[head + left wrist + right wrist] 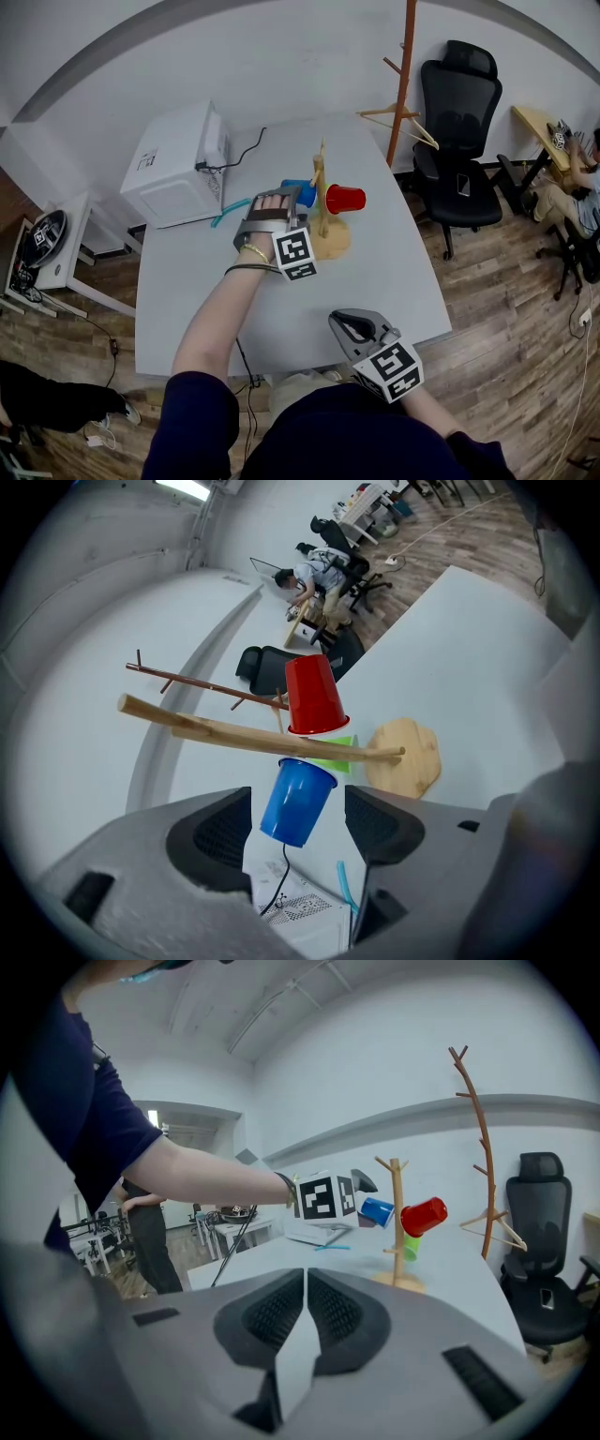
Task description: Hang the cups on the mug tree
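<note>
While the left gripper (297, 817) is held with its jaws apart on either side of the blue cup (298, 801), neither pad touching it, the step in hand is judged to be the release. The cup, just ahead of the pads on the mug tree (234, 733), is best left by a straight pull back along the jaws, so that it is not brushed off. Beyond it the red cup (314, 697) is seen, and the green cup (330, 759) is mostly covered. The peg carrying the blue cup is hidden, so its seating cannot be confirmed. Well to the right, the right gripper (306, 1279) is seen closed and empty.
</note>
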{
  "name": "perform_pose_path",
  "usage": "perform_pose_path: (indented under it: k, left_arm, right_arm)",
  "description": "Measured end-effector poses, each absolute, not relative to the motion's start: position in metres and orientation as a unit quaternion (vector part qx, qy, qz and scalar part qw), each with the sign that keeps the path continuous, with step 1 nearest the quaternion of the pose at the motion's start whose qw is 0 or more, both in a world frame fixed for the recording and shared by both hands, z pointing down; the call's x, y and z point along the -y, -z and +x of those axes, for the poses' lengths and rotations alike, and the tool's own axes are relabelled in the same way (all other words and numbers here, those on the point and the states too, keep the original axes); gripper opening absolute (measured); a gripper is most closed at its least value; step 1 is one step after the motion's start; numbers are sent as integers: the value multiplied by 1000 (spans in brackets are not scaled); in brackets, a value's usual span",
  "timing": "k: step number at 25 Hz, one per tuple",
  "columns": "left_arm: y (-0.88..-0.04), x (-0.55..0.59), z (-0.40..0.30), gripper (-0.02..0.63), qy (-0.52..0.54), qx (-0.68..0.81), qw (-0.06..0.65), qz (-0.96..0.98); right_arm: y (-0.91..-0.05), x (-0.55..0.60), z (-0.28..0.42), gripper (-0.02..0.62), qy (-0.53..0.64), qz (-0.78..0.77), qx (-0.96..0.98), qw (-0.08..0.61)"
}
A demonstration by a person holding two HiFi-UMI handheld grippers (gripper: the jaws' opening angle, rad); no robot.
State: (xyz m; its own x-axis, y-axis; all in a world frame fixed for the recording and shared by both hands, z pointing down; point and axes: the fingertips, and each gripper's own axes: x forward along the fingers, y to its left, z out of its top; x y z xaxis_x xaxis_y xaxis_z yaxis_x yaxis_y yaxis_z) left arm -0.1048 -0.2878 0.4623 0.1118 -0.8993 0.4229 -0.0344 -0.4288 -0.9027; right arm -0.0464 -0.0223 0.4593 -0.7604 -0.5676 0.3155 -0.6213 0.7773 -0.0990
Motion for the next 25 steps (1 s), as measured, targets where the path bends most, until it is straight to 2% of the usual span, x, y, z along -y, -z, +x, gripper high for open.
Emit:
perform_pose_path:
  k: [8,21,25]
  left_arm:
    - [-462,269,-118,307,546,-382,372,-646]
    - [-468,232,-140,304,471,-453,260,-710]
    - [-464,227,-144,248,440,-478,246,-719]
  right_arm:
    - [-461,13,-59,34,-96,297,940,140]
    - [-467,16,-67,34,-98,278,945,144]
    - [-466,19,-68,34,-100,272,946,144]
